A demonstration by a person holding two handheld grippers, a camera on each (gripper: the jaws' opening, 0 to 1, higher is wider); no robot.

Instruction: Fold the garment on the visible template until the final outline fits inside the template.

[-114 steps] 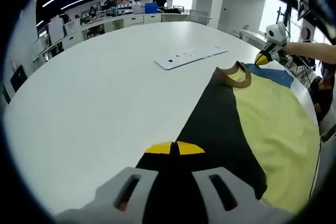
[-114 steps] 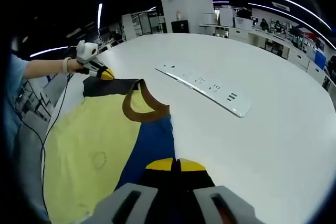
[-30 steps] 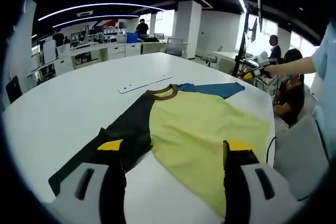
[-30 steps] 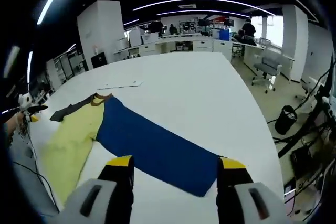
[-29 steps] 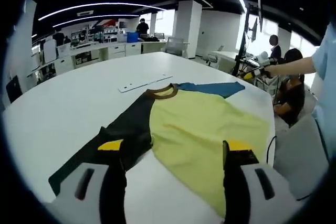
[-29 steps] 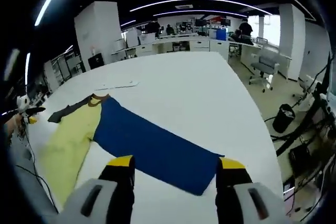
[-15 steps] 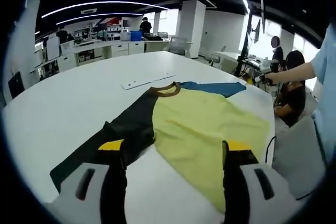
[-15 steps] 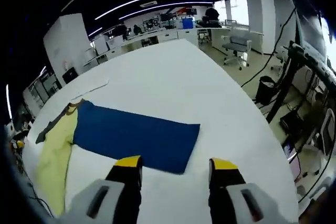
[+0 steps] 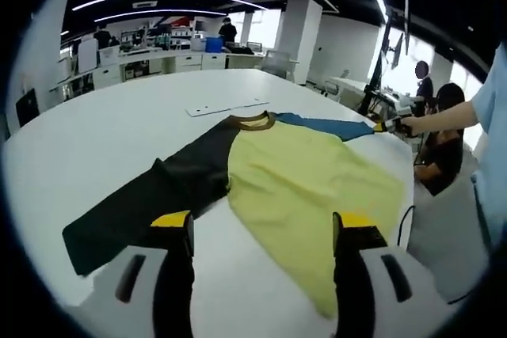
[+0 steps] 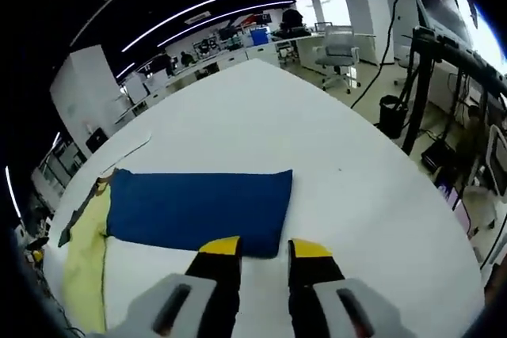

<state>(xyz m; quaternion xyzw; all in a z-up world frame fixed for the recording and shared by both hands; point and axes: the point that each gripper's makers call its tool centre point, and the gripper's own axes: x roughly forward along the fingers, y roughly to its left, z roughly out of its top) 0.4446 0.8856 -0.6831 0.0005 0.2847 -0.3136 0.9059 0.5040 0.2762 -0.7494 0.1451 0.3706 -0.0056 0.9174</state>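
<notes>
A T-shirt lies flat on the white table [image 9: 95, 140], with a yellow body [image 9: 301, 172], a black sleeve [image 9: 150, 195], a brown collar [image 9: 253, 121] and a blue sleeve [image 9: 333, 126]. My left gripper [image 9: 263, 223] hovers open over the shirt's near edge, holding nothing. The right gripper [image 9: 388, 125], held by a person's hand, is at the blue sleeve's far end. In the right gripper view the blue sleeve [image 10: 198, 199] lies spread out, its cuff edge just ahead of my right gripper [image 10: 265, 248]. Its jaws stand a narrow gap apart with white table between them.
A white flat strip [image 9: 226, 107] with dark marks lies beyond the collar, also the strip [image 10: 131, 144]. The table's rounded edge [image 10: 412, 195] drops to the floor, where an office chair [image 10: 339, 45] and a dark bin [image 10: 392, 108] stand. A seated person [image 9: 444, 124] is at the right.
The right gripper moved in close to the blue sleeve's cuff and its jaws narrowed from wide apart to a small gap. The left gripper stayed open, shifting only slightly.
</notes>
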